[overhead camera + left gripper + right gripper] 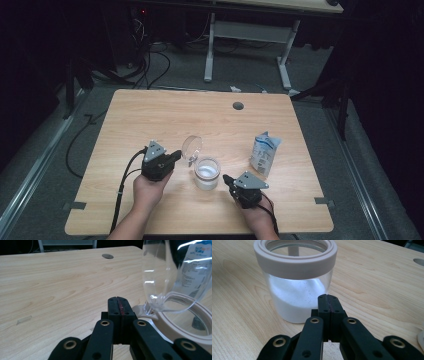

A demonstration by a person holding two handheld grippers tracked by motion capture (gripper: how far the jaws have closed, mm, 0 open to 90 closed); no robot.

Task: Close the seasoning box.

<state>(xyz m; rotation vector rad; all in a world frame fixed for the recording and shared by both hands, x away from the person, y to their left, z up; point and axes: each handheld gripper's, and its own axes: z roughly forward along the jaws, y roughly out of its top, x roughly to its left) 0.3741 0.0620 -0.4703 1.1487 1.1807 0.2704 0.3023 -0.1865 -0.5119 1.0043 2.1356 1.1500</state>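
Standing at the table, a person holds both grippers close to a clear jar that sits near the middle of the front half, between the two hands. The jar is partly filled with a white powder and its hinged lid is swung up and back on the left side, so the mouth is open.

The left gripper points toward the lid's hinge; in the left gripper view its jaws are pressed flat together with nothing between them, just beside the base of the raised lid and the pale rim. The right gripper sits just right of the jar; in the right gripper view its jaws are likewise clenched on nothing, a little short of the glass wall, not clearly touching it.

My reading is that the jar has been opened and both hands have let go, so this is a pause between steps. A white and blue pouch stands upright well to the right of the jar. If the powder comes from it, the likely next move is either to fetch the pouch or to tip the lid back down. Either calls for the jaws to spread first, and closing the lid would need the jar steadied so it does not slide.

The pouch carries blue print and small dark text, seen through the lid in the left gripper view, but none of it is sharp enough to read. No brand shows on the jar.
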